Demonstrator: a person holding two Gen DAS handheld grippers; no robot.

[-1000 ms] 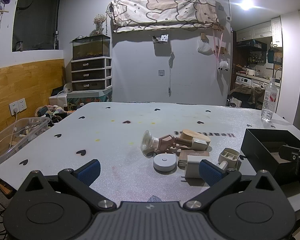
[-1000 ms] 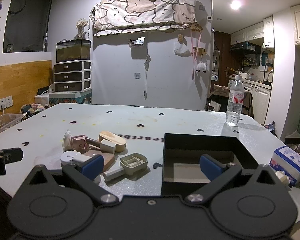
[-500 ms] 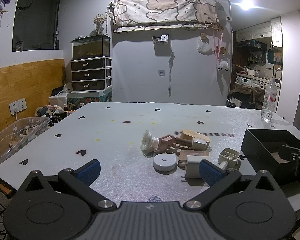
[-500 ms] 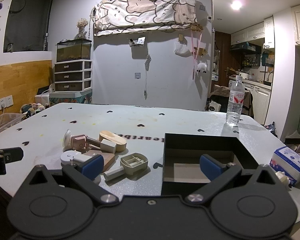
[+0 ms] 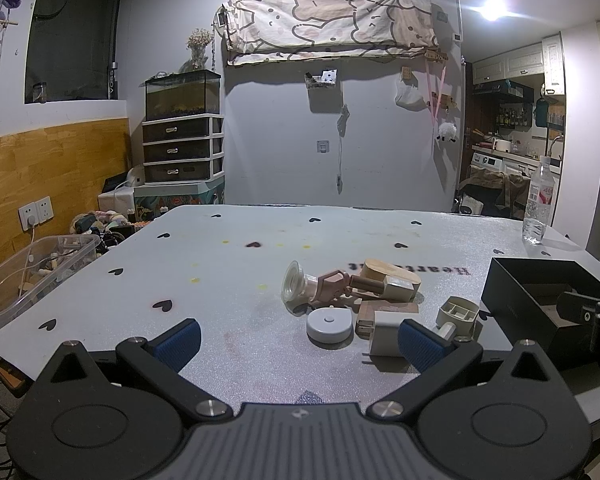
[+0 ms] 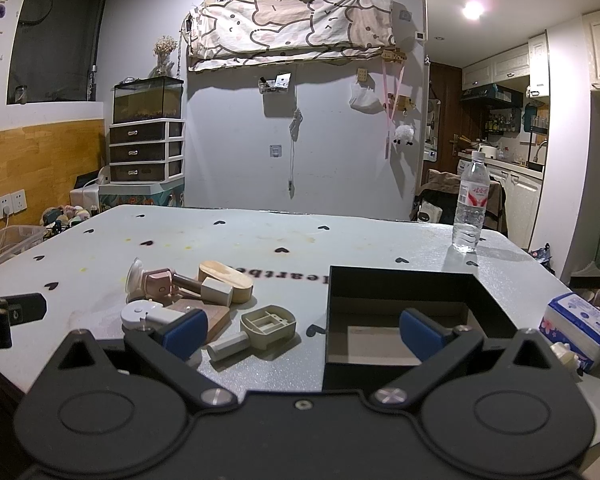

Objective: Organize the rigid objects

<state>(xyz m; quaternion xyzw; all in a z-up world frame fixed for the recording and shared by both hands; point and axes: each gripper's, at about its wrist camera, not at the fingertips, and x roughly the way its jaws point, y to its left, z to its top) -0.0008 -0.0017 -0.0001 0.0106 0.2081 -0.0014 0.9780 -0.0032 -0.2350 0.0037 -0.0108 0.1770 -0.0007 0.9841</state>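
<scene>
Both the left gripper (image 5: 298,338) and right gripper (image 6: 300,330) gape wide, holding nothing. Ahead, small rigid pieces, a round white plastic puck (image 5: 329,325) among them, lie heaped touching, left of the open black rectangular box (image 6: 412,300). Judged risk: closing on one piece could drag its neighbours along.

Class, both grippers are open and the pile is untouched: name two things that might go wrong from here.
1. The pieces overlap: lifting the wooden oval block may drag the pink suction-cup piece along.
2. The water bottle stands just beyond the black box; a wide swing of the right gripper might tip it.
</scene>
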